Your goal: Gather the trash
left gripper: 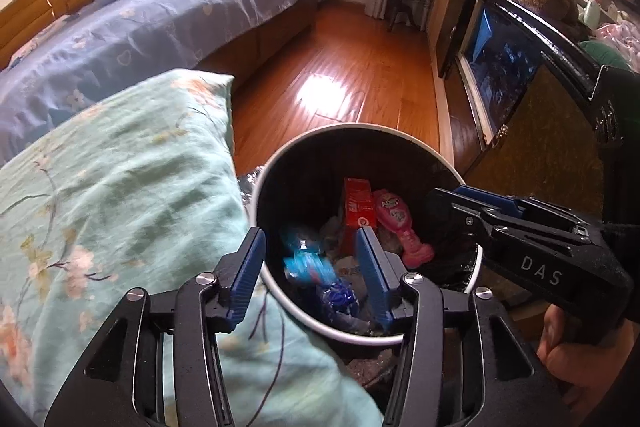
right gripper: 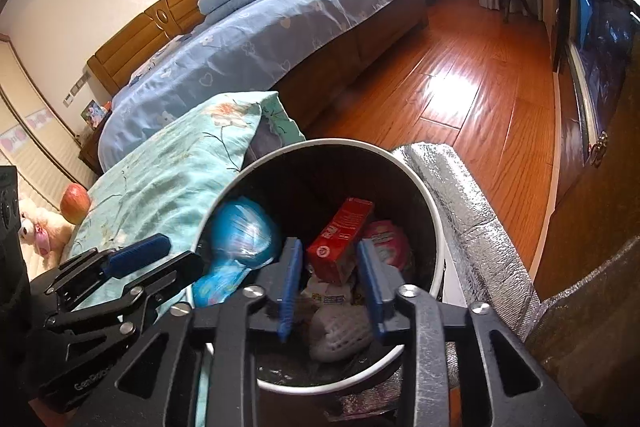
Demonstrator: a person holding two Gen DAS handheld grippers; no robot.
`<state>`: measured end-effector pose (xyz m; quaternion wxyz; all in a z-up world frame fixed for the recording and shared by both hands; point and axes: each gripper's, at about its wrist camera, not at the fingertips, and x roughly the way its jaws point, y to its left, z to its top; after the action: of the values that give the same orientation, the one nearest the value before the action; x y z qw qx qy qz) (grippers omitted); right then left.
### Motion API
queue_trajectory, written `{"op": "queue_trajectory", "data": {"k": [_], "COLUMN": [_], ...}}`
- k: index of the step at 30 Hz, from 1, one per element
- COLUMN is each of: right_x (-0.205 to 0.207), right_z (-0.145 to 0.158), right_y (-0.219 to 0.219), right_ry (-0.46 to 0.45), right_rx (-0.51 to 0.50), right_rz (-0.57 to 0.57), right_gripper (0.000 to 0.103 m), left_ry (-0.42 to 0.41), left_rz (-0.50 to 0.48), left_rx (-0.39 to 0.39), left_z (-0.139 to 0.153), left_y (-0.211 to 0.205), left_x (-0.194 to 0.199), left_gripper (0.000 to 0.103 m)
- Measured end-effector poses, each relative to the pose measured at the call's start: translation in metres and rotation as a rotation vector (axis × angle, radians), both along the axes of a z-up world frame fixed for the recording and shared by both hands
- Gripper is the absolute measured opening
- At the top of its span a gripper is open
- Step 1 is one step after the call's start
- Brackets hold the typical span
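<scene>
A round bin with a white rim [left gripper: 276, 163] [right gripper: 430, 195] and black liner stands below both grippers. Inside lie a red carton [left gripper: 358, 205] [right gripper: 340, 239], a pink bottle [left gripper: 400, 227] [right gripper: 386, 241], a white foam net [right gripper: 340, 331] and a blurred blue wrapper [left gripper: 308, 263] [right gripper: 240, 239] that is in the air over the bin. My left gripper [left gripper: 312, 251] [right gripper: 160, 259] is open above the bin's near left rim, with nothing between its pads. My right gripper [right gripper: 330, 259] [left gripper: 452, 203] is open and empty over the bin's right side.
A floral green pillow [left gripper: 120, 195] [right gripper: 176, 179] lies left of the bin. Silver foil padding [right gripper: 460, 195] is on its right. A blue bed [left gripper: 160, 27], wood floor [left gripper: 340, 75], a dark cabinet [left gripper: 520, 39], an apple [right gripper: 74, 209] and a plush toy [right gripper: 40, 227] surround it.
</scene>
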<state>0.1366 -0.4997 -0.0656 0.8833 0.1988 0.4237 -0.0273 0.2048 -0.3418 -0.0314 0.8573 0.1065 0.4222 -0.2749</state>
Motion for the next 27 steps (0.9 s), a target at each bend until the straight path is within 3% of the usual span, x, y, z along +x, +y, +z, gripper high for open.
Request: {"op": "queue_trajectory", "data": {"k": [5, 8, 16, 25, 27], "right_x": [-0.011, -0.02, -0.056, -0.096, -0.104], "right_z": [0.015, 0.023, 0.043, 0.056, 0.061], "right_y": [0.009, 0.016, 0.046, 0.096, 0.105], "right_ry": [-0.032, -0.055, -0.13, -0.211, -0.234], "right_rx": [0.001, -0.001, 0.009, -0.034, -0.043], "right_rz": [0.005, 0.005, -0.003, 0.009, 0.013], "right_gripper": [0.046, 0.056, 0.077, 0.082, 0.082], "left_ry": [-0.012, -0.017, -0.067, -0.149, -0.178], "left_rz": [0.022, 0.049, 0.161, 0.251, 0.269], "left_rx": [-0.019, -0.045, -0.15, -0.207, -0.21], "left_z": [0.008, 0.012, 0.03, 0.039, 0.042], "left_y": [0.021, 0.041, 0.117, 0.18, 0.19], "left_x": [-0.014, -0.025, -0.069, -0.118, -0.128], "left_gripper": [0.054, 0.054, 0.056, 0.056, 0.061]}}
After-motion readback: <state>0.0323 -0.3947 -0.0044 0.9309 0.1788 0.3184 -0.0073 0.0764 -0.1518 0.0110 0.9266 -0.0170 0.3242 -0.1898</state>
